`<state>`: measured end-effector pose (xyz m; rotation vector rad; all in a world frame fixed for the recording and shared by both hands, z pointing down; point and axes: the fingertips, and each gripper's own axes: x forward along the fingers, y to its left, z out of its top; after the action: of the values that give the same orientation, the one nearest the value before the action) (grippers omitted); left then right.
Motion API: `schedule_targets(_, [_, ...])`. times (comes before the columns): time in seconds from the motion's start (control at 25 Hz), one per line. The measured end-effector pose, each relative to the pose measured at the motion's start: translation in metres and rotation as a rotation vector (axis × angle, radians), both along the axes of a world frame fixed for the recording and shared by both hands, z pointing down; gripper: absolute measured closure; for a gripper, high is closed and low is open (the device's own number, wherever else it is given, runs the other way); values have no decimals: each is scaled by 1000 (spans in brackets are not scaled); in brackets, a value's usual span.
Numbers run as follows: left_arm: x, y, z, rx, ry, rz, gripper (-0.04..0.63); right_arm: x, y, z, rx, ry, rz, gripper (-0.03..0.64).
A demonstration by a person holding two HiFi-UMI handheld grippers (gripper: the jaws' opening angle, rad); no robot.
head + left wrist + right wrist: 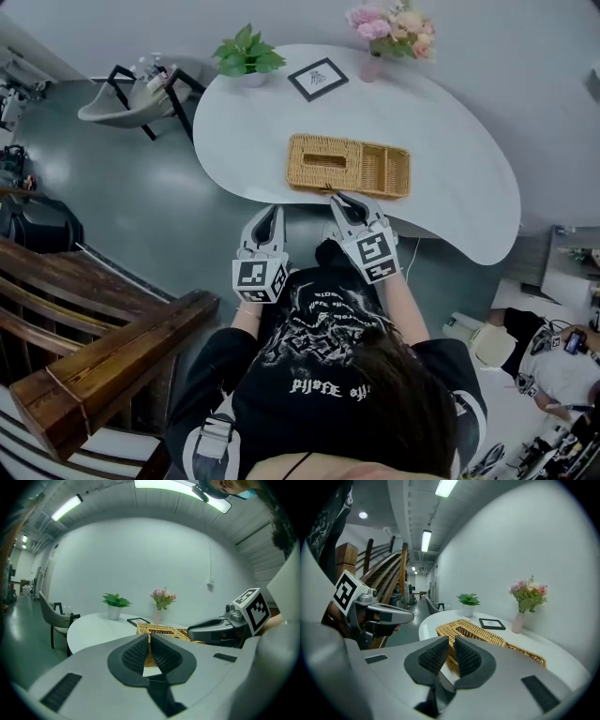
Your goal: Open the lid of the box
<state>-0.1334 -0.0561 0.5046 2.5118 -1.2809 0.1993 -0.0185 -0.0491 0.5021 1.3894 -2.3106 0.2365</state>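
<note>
A long wicker box [347, 166] lies on the white table [450, 122] near its front edge; its woven lid with a slot covers the left part, and the right part shows open compartments. My right gripper [343, 199] hovers just in front of the box's near rim, its pads a narrow gap apart with nothing between them. My left gripper [270, 214] hangs off the table's front edge, left of the box, shut and empty. The box [161, 631] lies ahead of the left gripper [149, 639]. It also shows past the right gripper [451, 641] as the box [478, 631].
At the table's back stand a potted plant [246, 54], a framed picture [317, 79] and a vase of pink flowers [389, 33]. A chair [141, 94] stands to the left. A wooden stair railing [94, 347] runs at the lower left.
</note>
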Motion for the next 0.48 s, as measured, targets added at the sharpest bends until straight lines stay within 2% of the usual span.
schedule_targets(0.2, [11, -31, 6, -13, -4, -49, 571, 6, -28, 5, -51, 73, -121, 537])
schedule_targets(0.32, [14, -44, 9, -21, -11, -89, 569, 5, -32, 12, -105, 128, -227, 497])
schedule_targets(0.48, [18, -62, 8, -13, -11, -157, 570, 2, -35, 13, -146, 173, -379, 486])
